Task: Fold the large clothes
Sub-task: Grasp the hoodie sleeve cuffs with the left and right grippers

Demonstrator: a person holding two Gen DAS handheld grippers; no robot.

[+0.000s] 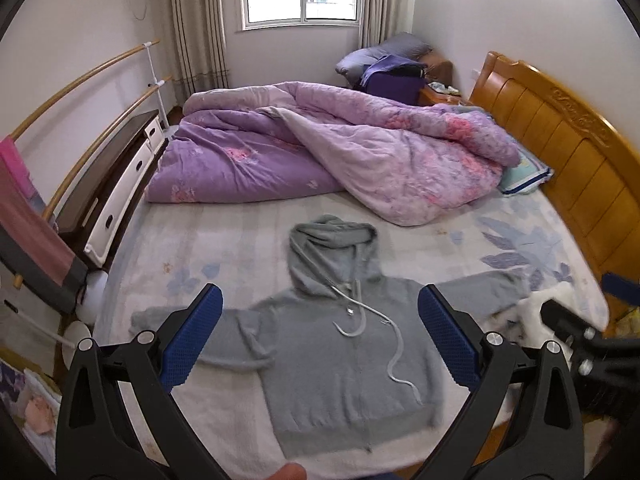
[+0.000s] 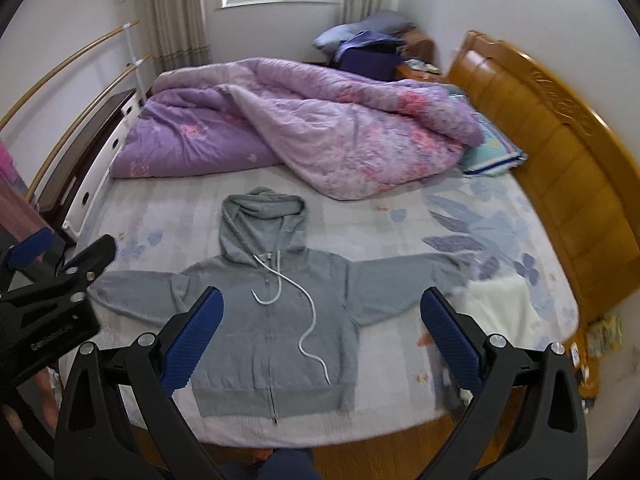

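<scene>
A grey zip hoodie (image 1: 340, 360) lies flat, front up, on the bed's near half, hood toward the far side, sleeves spread left and right, white drawstring loose across the chest. It also shows in the right wrist view (image 2: 272, 328). My left gripper (image 1: 320, 332) hangs above the hoodie's body, open and empty. My right gripper (image 2: 320, 332) is open and empty above the hoodie's right side; it shows at the right edge of the left wrist view (image 1: 580, 336). The left gripper shows at the left edge of the right wrist view (image 2: 60, 276).
A bunched purple floral duvet (image 1: 340, 148) covers the bed's far half. A wooden headboard (image 1: 560, 140) runs along the right. A white cloth (image 2: 496, 304) lies by the right sleeve end. A drawer cabinet (image 1: 116, 188) and rails stand left. A pillow (image 1: 524, 176) lies by the headboard.
</scene>
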